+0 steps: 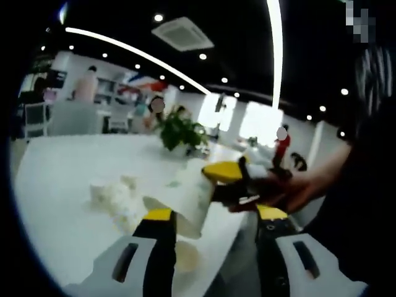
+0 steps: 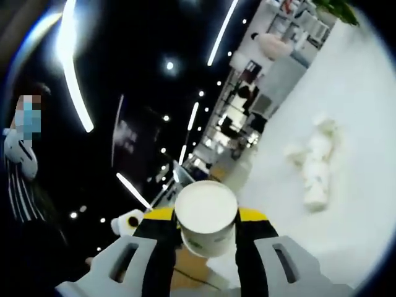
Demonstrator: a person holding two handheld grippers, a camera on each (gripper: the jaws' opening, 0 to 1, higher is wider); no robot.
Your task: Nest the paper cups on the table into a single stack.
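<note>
In the left gripper view a white paper cup [image 1: 182,201] hangs tilted just above the white table [image 1: 62,179], held from the right by my right gripper [image 1: 218,185]. My left gripper [image 1: 213,215] stands open, its left jaw close under that cup. Another white cup [image 1: 187,257] shows low beside that jaw. A loose cluster of paper cups [image 1: 117,198] lies on the table to the left. In the right gripper view my right gripper [image 2: 206,224] is shut on the cup [image 2: 206,216], whose round end faces the camera. The cluster of cups [image 2: 315,167] lies beyond on the table [image 2: 346,111].
A green potted plant [image 1: 179,133] stands at the far side of the table. A person's hand [image 1: 297,192] holds the right gripper at the right. The table's rounded edge [image 1: 232,229] runs under my jaws. People and shelves are far behind.
</note>
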